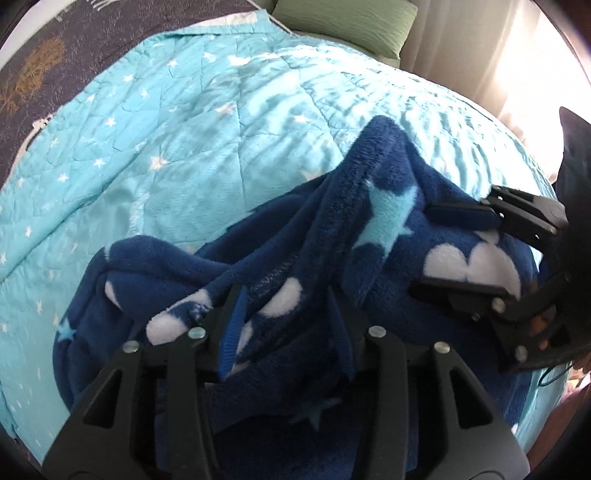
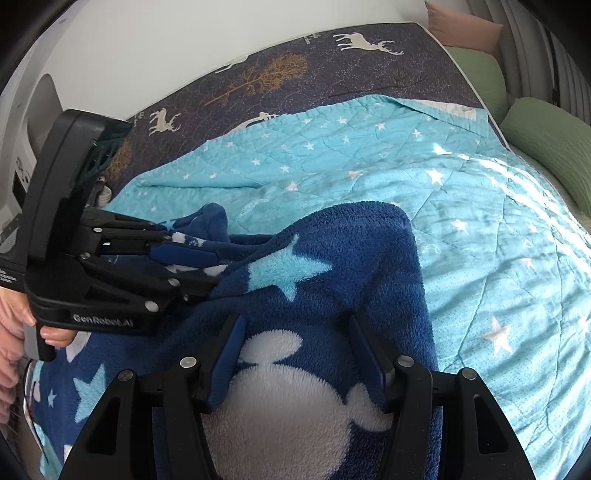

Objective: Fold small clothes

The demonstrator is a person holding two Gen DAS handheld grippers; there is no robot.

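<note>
A dark blue fleece garment (image 1: pixel 325 258) with light blue stars and white cloud shapes lies bunched on a turquoise star quilt (image 1: pixel 147 155). My left gripper (image 1: pixel 288 306) is open, its jaws standing around a raised fold and hem of the fleece. My right gripper (image 2: pixel 295 339) is open, with the fleece (image 2: pixel 332 266) between its jaws over a white cloud shape. The right gripper also shows in the left wrist view (image 1: pixel 443 251), open over the fleece. The left gripper shows in the right wrist view (image 2: pixel 207 269), fingers among the folds.
The quilt (image 2: pixel 480 221) covers a bed with a dark deer-print sheet (image 2: pixel 295 74) at the far side. Green pillows (image 2: pixel 546 140) lie at the head, one also in the left wrist view (image 1: pixel 347 22). A white wall and appliance (image 2: pixel 22 147) stand at the left.
</note>
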